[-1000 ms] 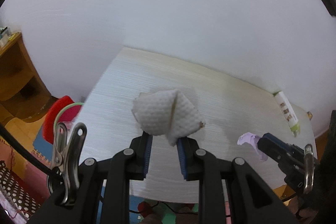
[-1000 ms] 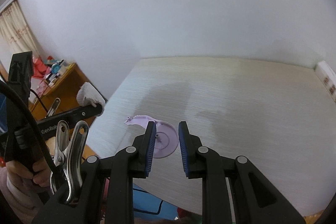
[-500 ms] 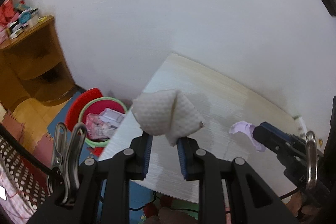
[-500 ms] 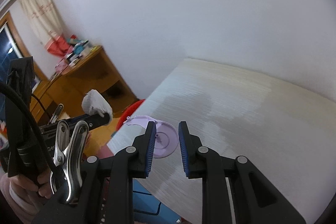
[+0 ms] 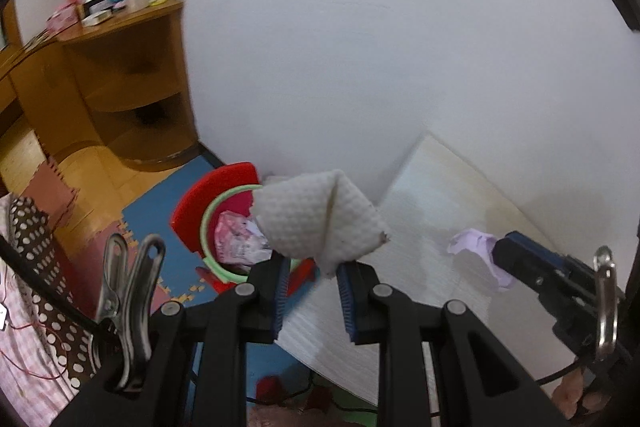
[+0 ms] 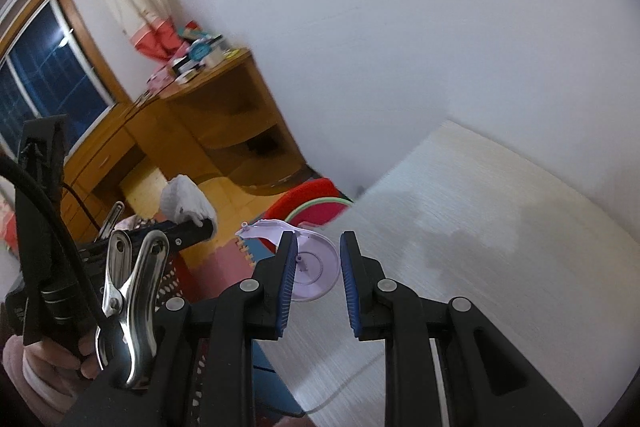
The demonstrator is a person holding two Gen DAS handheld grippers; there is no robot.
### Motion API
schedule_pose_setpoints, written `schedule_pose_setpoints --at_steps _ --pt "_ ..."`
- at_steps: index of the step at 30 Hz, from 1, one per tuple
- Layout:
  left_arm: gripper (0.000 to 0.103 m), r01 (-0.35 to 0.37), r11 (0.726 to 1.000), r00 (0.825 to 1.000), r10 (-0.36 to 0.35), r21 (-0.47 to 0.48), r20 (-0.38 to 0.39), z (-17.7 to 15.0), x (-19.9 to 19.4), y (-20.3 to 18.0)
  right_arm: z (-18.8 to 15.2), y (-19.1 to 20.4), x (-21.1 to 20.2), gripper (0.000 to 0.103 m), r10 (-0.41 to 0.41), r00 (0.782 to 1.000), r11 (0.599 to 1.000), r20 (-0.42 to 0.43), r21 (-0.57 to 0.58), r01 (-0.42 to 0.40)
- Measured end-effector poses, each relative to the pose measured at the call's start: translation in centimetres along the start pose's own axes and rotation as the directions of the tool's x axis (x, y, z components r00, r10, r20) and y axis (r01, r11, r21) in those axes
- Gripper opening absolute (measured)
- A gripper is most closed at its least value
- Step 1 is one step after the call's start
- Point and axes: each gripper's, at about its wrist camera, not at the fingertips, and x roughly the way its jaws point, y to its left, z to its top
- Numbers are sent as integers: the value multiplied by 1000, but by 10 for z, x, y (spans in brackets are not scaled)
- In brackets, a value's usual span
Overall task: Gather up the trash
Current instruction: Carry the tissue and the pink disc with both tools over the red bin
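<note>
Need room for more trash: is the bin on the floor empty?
Not empty: the green-rimmed bin already holds crumpled pinkish wrappers.

The left gripper [image 5: 311, 291] points steeply downward, its two black fingers reaching in from six o'clock toward twelve, the blue pads [image 5: 280, 293] drawn narrowly together and clamped on a wad held at its lower edge; in the right wrist view this gripper lies at nine o'clock, carried by a hand [image 6: 60, 359] in a pale sleeve at eight o'clock. The right gripper [image 6: 319, 277] also tilts downward, fingers running from six o'clock upward, pads close and pinching a thin disc between them; in the left wrist view its tip enters from four o'clock.
</note>
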Motion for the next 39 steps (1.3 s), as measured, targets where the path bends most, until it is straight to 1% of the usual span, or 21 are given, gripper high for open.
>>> schedule_pose_setpoints --at_steps 4,9,13,18,22,31,36,39 --pt "23 -25 999 999 24 -25 -20 14 16 33 21 21 32 23 20 1000 1000 -12 -19 -20" --pt "23 -29 1000 996 30 11 -82 26 50 67 36 41 68 23 26 999 1000 -25 6 -26" --pt "23 -30 999 993 33 29 -115 36 80 91 48 58 110 23 28 998 999 -54 25 -27" --pt "23 -20 999 988 26 46 -152 47 112 112 62 71 156 23 16 996 999 -93 48 -11" --pt "23 -6 999 985 15 54 -170 53 130 122 73 79 190 23 16 993 997 -120 73 -7" --pt "23 16 997 978 0 75 -207 62 165 130 90 85 240 23 -13 985 996 -170 82 27" --pt "23 27 995 973 -5 94 -232 62 187 131 96 82 269 23 -30 978 995 -206 90 50" --pt "23 36 994 967 -9 102 -253 59 205 132 92 77 282 23 -41 971 993 -234 100 66"
